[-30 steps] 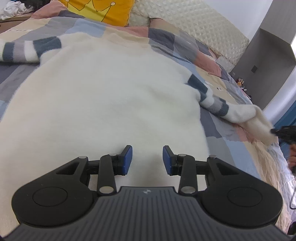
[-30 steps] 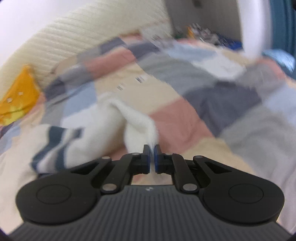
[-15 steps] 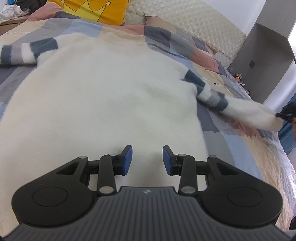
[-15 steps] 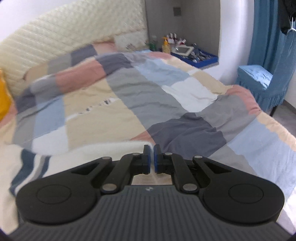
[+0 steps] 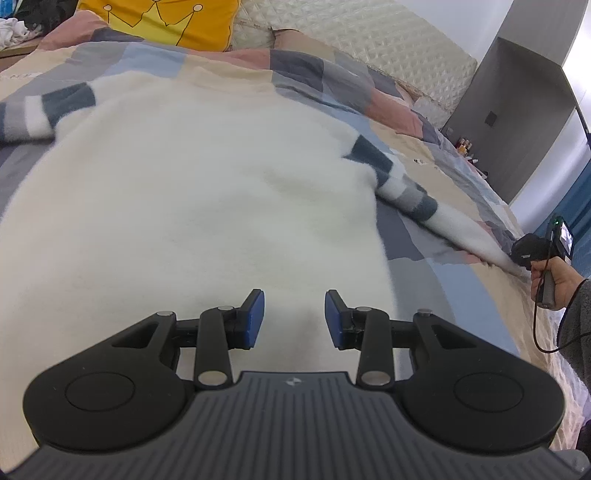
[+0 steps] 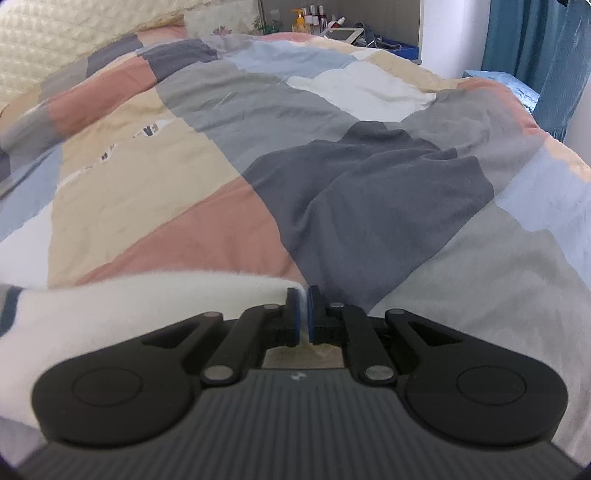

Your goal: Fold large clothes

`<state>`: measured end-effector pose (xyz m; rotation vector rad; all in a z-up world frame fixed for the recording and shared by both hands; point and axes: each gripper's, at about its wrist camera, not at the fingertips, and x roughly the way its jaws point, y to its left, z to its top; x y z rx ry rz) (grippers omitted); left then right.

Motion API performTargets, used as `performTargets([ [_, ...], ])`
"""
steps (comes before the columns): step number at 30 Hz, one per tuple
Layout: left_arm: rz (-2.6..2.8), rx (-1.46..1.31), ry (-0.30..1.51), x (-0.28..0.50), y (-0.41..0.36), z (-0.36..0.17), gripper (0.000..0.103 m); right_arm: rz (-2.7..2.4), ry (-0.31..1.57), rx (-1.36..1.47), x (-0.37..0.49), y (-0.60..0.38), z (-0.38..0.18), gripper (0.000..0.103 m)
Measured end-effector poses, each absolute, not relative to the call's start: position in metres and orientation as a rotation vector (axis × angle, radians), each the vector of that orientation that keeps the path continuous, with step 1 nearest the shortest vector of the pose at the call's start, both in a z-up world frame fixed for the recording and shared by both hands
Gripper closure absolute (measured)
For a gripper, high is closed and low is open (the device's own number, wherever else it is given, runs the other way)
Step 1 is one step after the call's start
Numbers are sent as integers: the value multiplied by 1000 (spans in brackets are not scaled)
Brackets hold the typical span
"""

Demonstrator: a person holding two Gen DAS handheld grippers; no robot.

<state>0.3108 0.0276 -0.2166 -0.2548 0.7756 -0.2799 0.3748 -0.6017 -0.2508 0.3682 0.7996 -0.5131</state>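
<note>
Right gripper (image 6: 303, 314) clamped on sleeve cuff (image 6: 258, 291), stretching it flat, likely for folding. Left gripper (image 5: 294, 318) apart, empty, over sweater (image 5: 203, 206) hem.

The sweater (image 5: 192, 206) lies flat on the bed (image 6: 258, 155), directly ahead of my left gripper (image 5: 294, 319). Its sleeve (image 5: 424, 199) extends rightward to my right gripper (image 6: 303, 314). A pillow (image 5: 166, 18) sits behind, against the headboard (image 5: 369, 37).
</note>
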Motion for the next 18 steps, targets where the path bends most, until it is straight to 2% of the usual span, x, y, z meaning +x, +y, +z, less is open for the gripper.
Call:
performTargets([
  [4, -277, -251, 777, 311, 28, -217, 61, -510, 789, 409, 368, -601, -241, 91],
  [5, -278, -253, 778, 311, 28, -218, 61, -507, 799, 421, 369, -601, -237, 84],
  [6, -277, -254, 781, 311, 28, -217, 61, -503, 800, 440, 366, -600, -232, 65],
  [8, -270, -260, 783, 309, 29, -217, 61, -495, 766, 459, 358, -595, -218, 42],
  [18, -306, -225, 757, 288, 18, -212, 61, -338, 733, 371, 324, -500, -146, 42],
])
